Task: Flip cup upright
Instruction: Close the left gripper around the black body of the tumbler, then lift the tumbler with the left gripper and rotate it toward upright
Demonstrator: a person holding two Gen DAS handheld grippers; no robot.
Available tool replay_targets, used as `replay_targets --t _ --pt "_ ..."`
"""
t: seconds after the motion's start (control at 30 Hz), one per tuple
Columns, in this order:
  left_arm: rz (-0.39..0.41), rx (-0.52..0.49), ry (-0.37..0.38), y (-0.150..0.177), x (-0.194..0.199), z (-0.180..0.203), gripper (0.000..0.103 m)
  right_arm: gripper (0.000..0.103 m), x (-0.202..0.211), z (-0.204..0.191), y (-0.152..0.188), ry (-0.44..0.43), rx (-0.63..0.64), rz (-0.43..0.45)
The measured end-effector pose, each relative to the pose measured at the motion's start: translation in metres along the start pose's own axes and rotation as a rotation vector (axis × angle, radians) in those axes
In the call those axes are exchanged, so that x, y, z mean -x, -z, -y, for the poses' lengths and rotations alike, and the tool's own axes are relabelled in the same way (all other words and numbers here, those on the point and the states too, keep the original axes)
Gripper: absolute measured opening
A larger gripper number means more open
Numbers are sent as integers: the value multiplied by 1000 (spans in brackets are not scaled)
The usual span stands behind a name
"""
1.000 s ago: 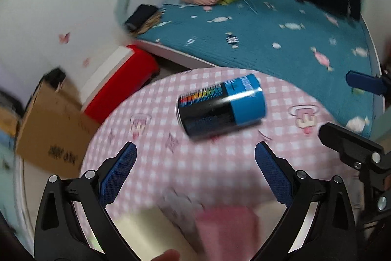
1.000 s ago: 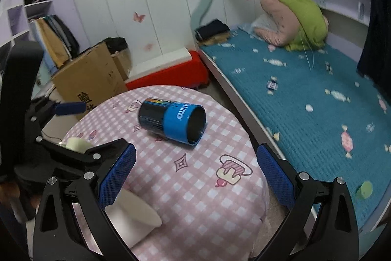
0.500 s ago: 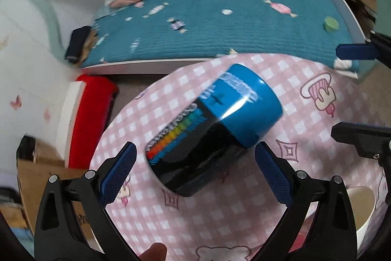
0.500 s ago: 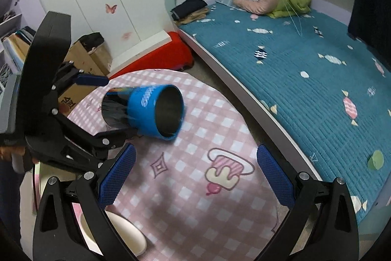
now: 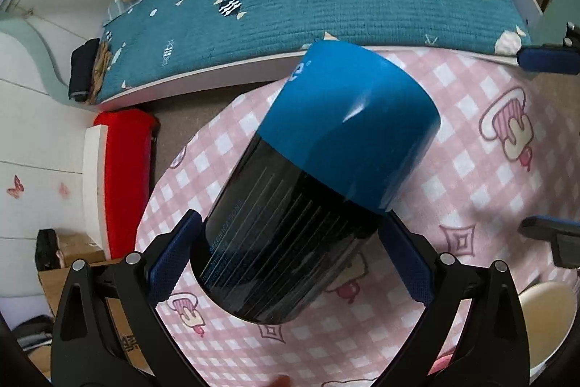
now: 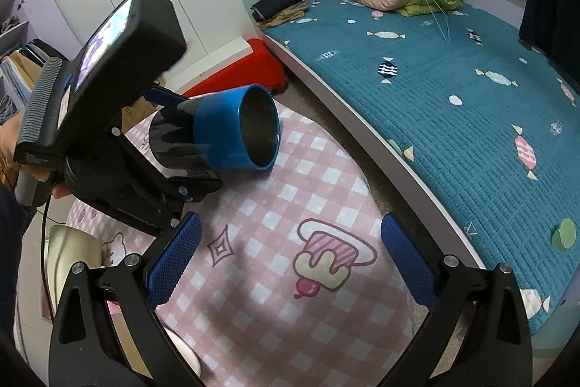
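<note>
Right now the cup (image 5: 319, 184), a smooth glossy cylinder with a black lower body and a broad blue band at its rim, sits clamped between the ribbed blue pads of the left gripper (image 5: 290, 256). It is lifted off the desk (image 5: 482, 169) and lies tilted, its open mouth pointing away from the gripper; the right wrist view shows a dull metallic inside at that mouth (image 6: 259, 129). Fine pale lines of print run along the black part. The desk is round and covered in a soft pink and white checked cloth printed with cupcakes and diamonds. The right gripper (image 6: 290, 260) hovers above the cloth with its textured blue pads wide apart and nothing between them. A pale rounded bowl (image 6: 72, 252) rests at the desk's edge, and a quilted teal bed (image 6: 453, 89) lies beyond
</note>
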State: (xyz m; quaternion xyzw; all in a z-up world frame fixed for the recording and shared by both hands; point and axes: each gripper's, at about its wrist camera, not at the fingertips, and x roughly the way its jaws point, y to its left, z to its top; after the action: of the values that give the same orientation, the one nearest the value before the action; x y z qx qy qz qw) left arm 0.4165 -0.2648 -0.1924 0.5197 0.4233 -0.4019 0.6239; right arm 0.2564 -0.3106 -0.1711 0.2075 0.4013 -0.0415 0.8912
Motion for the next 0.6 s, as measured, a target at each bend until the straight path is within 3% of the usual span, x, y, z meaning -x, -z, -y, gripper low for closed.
replay_targets --t 0.17,0.2,0.23,0.6 --pt "-2 24 8 4 4 1 94 96 -3 3 0 -8 -5 0" --pt "0 39 14 5 5 0 82 96 -4 4 0 -8 -4 0" --pt "-5 59 33 6 7 0 80 96 -4 4 0 -10 -6 0" --pt "-29 221 -18 31 21 16 77 96 -4 -2 3 -17 5 0"
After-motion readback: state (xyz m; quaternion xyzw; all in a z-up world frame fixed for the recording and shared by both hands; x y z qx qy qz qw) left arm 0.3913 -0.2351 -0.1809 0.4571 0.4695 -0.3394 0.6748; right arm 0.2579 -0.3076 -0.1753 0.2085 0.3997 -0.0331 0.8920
